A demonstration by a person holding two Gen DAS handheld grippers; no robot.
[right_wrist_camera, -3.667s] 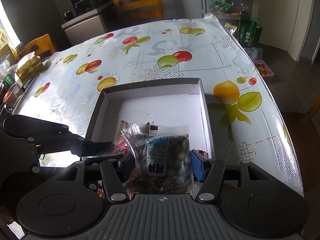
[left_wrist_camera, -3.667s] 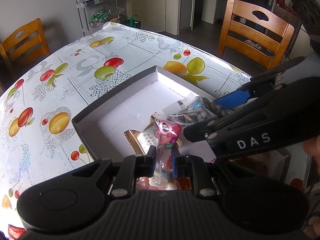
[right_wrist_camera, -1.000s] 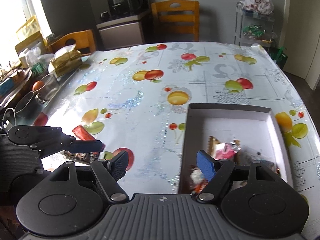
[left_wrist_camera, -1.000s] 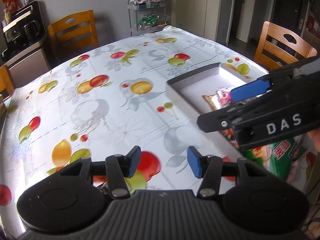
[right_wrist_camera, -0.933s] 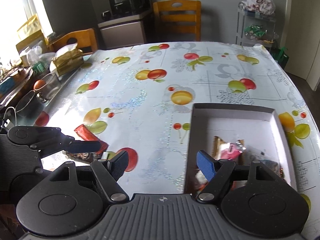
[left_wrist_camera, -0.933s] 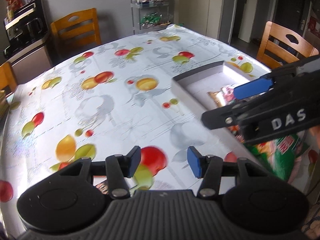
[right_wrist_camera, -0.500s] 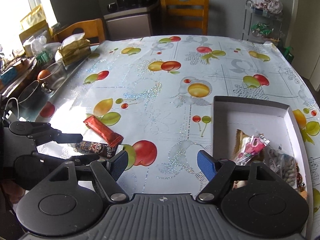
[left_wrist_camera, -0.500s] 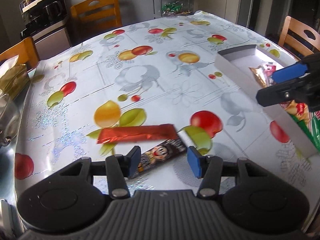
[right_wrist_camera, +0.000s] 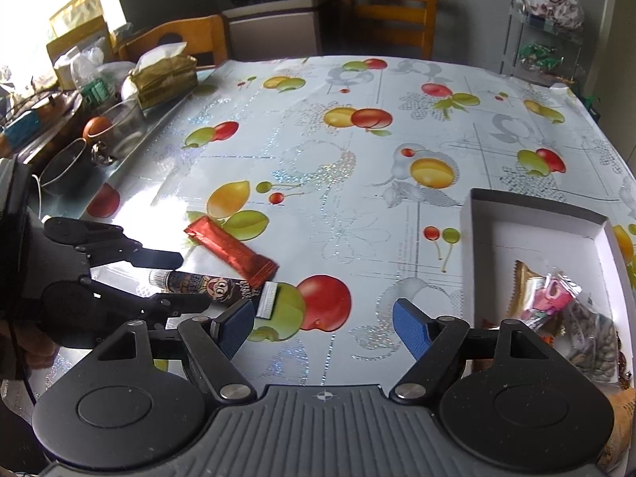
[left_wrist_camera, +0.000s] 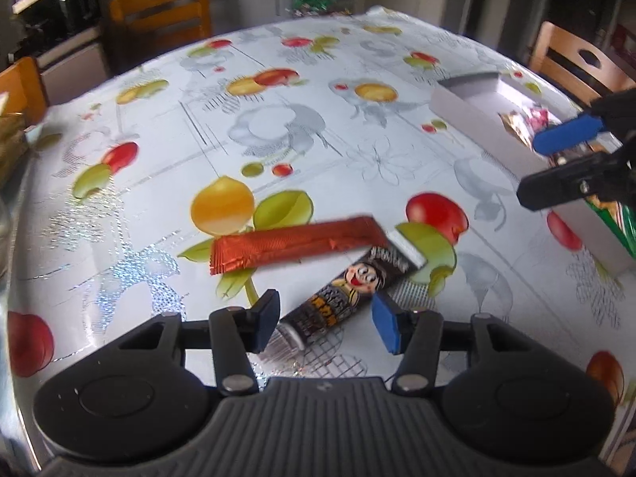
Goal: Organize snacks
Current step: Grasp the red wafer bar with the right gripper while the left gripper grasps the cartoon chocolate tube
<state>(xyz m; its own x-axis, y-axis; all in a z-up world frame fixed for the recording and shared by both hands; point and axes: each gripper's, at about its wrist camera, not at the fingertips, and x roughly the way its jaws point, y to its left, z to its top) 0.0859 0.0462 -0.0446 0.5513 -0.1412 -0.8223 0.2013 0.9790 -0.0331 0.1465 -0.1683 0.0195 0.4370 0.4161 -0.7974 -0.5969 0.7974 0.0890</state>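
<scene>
Below, in the left wrist view, the left tongs (left_wrist_camera: 324, 316) are seen half open, empty, over the dark bar (left_wrist_camera: 349, 286); a red bar (left_wrist_camera: 296, 244) overlaps it at centre on the counter (left_wrist_camera: 159, 206). In the right wrist view, the right tongs (right_wrist_camera: 324, 328) are spread, gripping nothing; the box (right_wrist_camera: 469, 246) of snacks (right_wrist_camera: 556, 302) sits right.

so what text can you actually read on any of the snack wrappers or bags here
None can be read for certain.
Dark cartoon-face snack stick: lettering blurred.
Red foil bar: no print shows.
White plastic bag on the wire shelf: red script, too small.
Packets in the white cardboard box: print too small.
</scene>
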